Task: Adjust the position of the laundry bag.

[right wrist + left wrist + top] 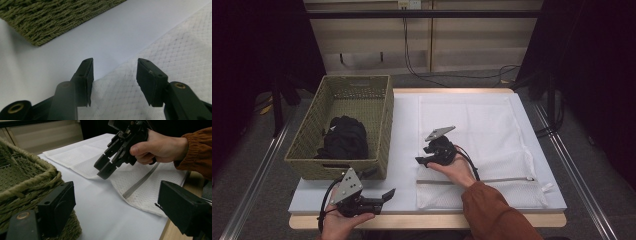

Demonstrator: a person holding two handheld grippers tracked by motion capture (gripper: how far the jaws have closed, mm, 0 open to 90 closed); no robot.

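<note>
Right claw [423,159] hangs over the left edge of the white mesh bag [492,130] in the high view, held in a hand with a rust-brown sleeve [492,210]. Its two jaws stand apart and pinch nothing yet. The bag lies flat on the white desk [404,135], just beside the green woven basket [312,135], which has a black cloth [344,137] in it. The left claw [388,195] waits near the front edge of the desk, below the basket, with its jaws apart and nothing in them. In the left gripper view, the right claw [106,167] points down at the bag's edge [100,176], and a grey zipper line [140,182] runs across the bag. The basket's rim [32,181] sits close on the left. In the right gripper view, the claw's jaws are wide and the bag's corner [107,83] lies between them, with the pads not pressing on it. I think the bag is very light, thin and floppy, like a net. It will bend and sag when lifted, and it may slip out of a weak pinch. A good place to grab looks like this left edge or corner, where the claw can slide one jaw under the cloth. The zipper line looks a bit stiffer, so it may give a firmer hold too.
</note>
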